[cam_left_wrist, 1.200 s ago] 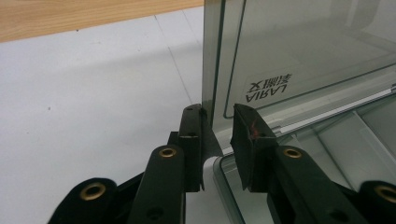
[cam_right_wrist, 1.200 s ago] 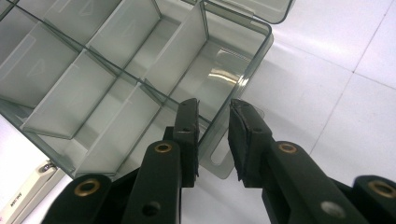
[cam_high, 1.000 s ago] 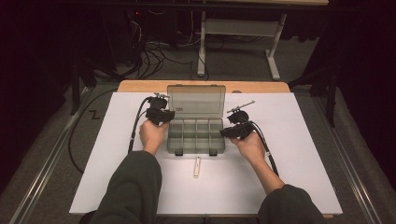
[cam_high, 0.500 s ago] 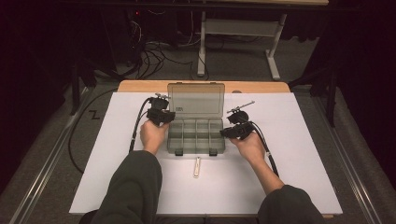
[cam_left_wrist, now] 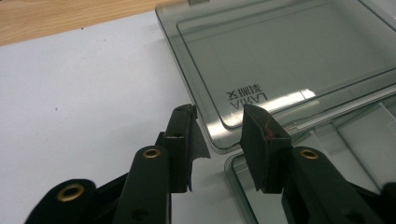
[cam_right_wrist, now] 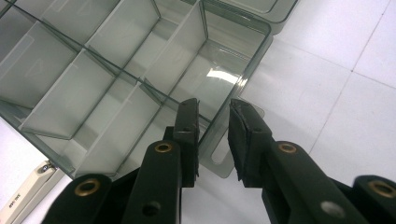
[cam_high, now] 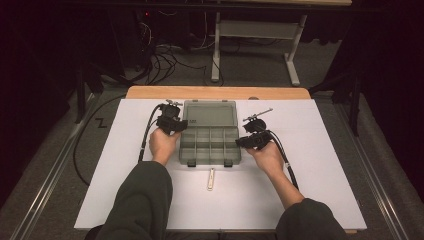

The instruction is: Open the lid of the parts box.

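Left gripper (cam_left_wrist: 217, 135) jaws have just been opening and now stand released, apart, straddling the near corner of the lid (cam_left_wrist: 289, 60) of the compartment box; neither pad presses on the plastic, a gap shows on both sides. Right gripper (cam_right_wrist: 212, 135) jaws sit either side of the box's side wall. Left pad is at or on the wall's inner face; a visible gap remains to the right pad, so whether this is a true clamp cannot be told from these frames.

Compartment box (cam_high: 209, 145): smoky transparent plastic, lying open at mid-table. Its lid is folded flat back toward the far edge, printed lettering near one corner. Dividers split the tray into compartments; those seen in the right gripper view are bare. Two dark latches on the near rim.

In the high view, left gripper (cam_high: 172, 122) is at the box's left side where lid meets tray; right gripper (cam_high: 255, 139) is at the tray's right side. A hand holds each, forearms in dark sleeves coming from the near edge. Black cables trail from both grippers, the left one looping off the table's left.

Small pale stick-shaped item (cam_high: 211, 178) lies on the sheet just in front of the box, apart from it.

White sheet (cam_high: 325, 165) covers the table; wooden edge (cam_high: 215, 92) shows at the far side. Beyond: dark floor, tangled cables, a pale metal frame.
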{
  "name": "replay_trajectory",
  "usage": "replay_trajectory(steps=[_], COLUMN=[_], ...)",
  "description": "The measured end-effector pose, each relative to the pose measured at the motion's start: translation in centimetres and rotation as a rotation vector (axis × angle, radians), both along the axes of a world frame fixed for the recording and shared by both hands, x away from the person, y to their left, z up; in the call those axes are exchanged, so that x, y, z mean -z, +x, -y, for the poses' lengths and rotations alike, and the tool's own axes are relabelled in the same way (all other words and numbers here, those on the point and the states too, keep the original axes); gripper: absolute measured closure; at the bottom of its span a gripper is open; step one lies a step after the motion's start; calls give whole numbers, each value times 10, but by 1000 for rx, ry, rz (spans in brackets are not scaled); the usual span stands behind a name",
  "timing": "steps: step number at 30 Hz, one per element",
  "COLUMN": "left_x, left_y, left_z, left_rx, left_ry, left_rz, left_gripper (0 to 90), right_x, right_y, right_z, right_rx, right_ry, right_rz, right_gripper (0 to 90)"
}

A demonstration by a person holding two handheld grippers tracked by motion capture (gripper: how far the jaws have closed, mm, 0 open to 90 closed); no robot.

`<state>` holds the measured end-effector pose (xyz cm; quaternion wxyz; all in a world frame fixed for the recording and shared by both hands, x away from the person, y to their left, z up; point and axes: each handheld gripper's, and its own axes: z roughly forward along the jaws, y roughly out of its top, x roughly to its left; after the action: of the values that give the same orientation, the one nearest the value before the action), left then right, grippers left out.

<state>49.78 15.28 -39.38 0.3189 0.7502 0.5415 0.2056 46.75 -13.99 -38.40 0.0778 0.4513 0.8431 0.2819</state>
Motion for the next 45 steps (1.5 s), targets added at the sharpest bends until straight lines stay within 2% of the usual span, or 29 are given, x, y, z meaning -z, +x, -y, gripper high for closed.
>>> replay_trajectory(steps=[10,13,14,22,32,35,39,43,45], left_x=[-8,-10,-11,-20,-22,-23,-24,-25,-24], left_y=[-7,-10,-11,-19,-32,-35,-40,-47,-53], left_z=[0,0,0,-3,-8,-12,-15,-17,-18], left_rx=[33,46,50,78,102,104,122,132,131], left_ry=[-5,-1,0,-11,-23,-35,-28,-51,-47], left_rz=[9,8,9,9,0,-5,-11,0,8], left_gripper=[535,507,498,493,455,443,429,412,408], right_x=[0,0,0,0,-1,-1,-3,-2,-1], right_y=[0,-1,-2,-3,-2,-2,-3,-8,-9], right_z=[0,-1,-3,-2,-1,1,3,4,5], right_rx=[1,-2,-6,-21,-38,-42,-64,-81,-83], right_ry=[2,-7,-23,-27,-9,11,46,39,40], right_rz=[-2,6,20,33,25,15,16,30,30], right_gripper=[755,753,753,751,716,701,680,679,675])
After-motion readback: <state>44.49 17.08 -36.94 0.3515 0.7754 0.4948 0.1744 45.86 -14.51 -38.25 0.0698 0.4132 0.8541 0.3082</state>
